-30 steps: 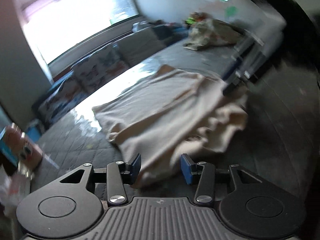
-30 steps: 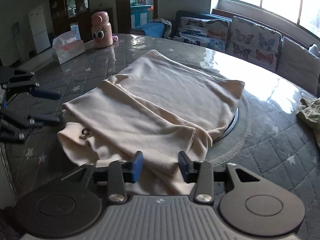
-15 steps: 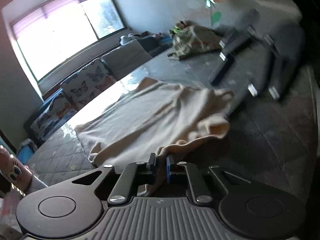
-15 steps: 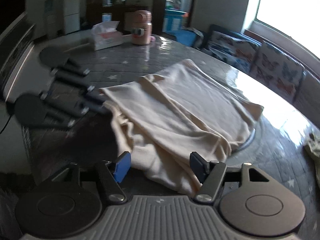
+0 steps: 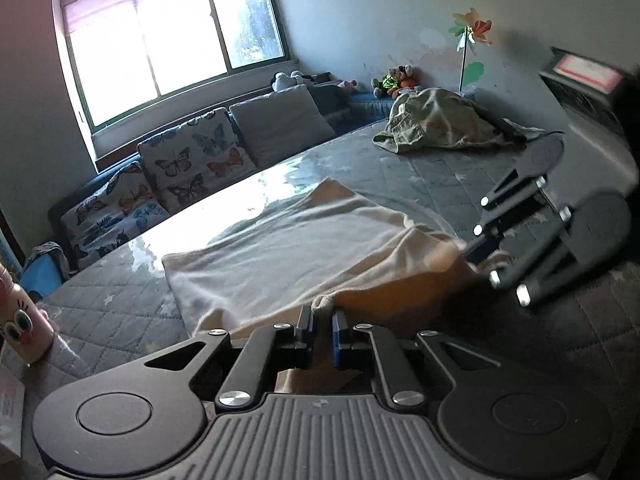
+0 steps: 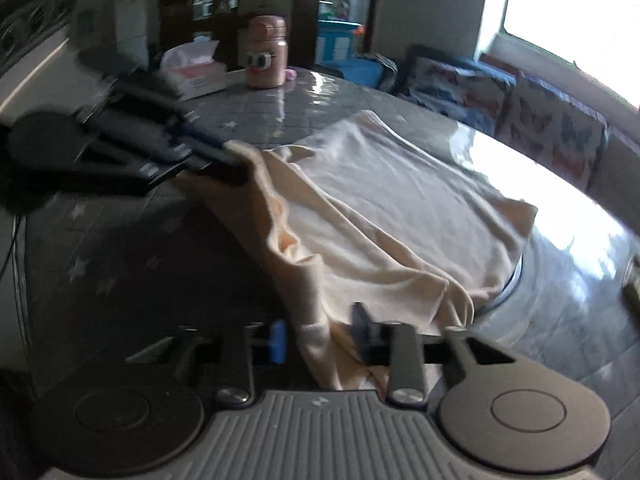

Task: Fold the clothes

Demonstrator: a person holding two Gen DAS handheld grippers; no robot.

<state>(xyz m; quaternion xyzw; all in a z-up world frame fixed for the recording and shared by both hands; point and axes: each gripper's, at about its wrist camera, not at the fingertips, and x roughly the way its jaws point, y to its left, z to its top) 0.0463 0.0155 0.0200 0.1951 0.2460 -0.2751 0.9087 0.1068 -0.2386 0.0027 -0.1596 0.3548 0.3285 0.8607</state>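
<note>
A cream garment (image 5: pixel 288 248) lies partly folded on the round table with a grey quilted cover (image 5: pixel 112 304). My left gripper (image 5: pixel 322 330) is shut on the garment's near edge and holds it lifted. It also shows in the right wrist view (image 6: pixel 216 156), pinching a raised corner of the cream garment (image 6: pixel 392 200). My right gripper (image 6: pixel 320 336) has its jaws apart, with the garment's near edge hanging between them. In the left wrist view the right gripper (image 5: pixel 476 256) sits at the cloth's right edge.
An olive garment (image 5: pixel 436 124) is heaped at the table's far side. A pink bottle with eyes (image 6: pixel 266 58) and a tissue box (image 6: pixel 194 70) stand at one edge. A sofa with butterfly cushions (image 5: pixel 188 168) runs under the window.
My left gripper closed on the garment's edge and lifted it. My right gripper moved in at the opposite edge, jaws now around the cloth and narrower than before.
</note>
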